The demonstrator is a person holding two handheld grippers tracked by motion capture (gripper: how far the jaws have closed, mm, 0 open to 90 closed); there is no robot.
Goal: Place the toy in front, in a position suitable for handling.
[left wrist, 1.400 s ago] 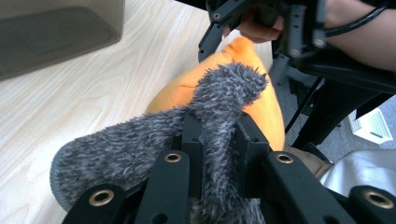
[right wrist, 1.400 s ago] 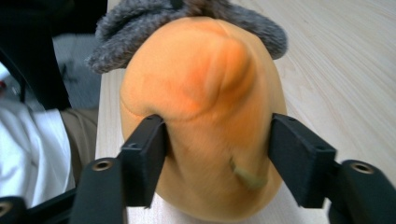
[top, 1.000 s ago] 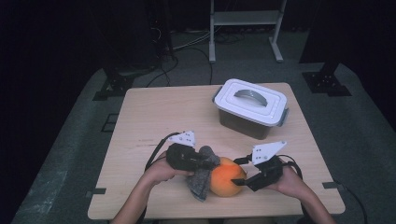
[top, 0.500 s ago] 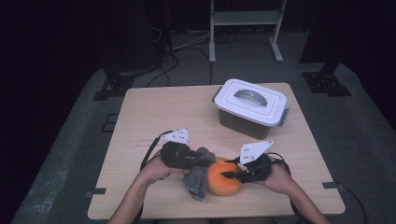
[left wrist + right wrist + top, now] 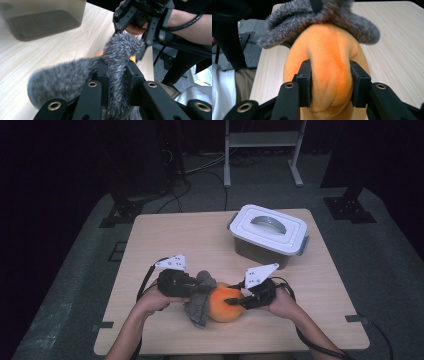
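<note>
A soft toy lies near the table's front edge, with a round orange plush body (image 5: 223, 306) and a grey furry part (image 5: 199, 309) on its left. My left gripper (image 5: 197, 290) comes in from the left and is shut on the grey fur (image 5: 117, 52), which bulges up between its jaws (image 5: 116, 75). From the right, my right gripper (image 5: 235, 301) grips the orange body (image 5: 329, 50). Its pads (image 5: 304, 82) press into a fold of the plush. Its jaws closed sharply on the body and have just eased a little wider. The grey fur (image 5: 312, 20) drapes over the far side.
A grey box with a white handled lid (image 5: 270, 232) stands at the table's back right and appears blurred in the left gripper view (image 5: 42, 17). The wooden tabletop (image 5: 165, 235) is bare at the left and back. Dark floor, cables and stands surround it.
Both hands have moved left with the toy. The right gripper's jaws, wide a second ago, have closed on the orange body. The left gripper stays shut on the fur.
</note>
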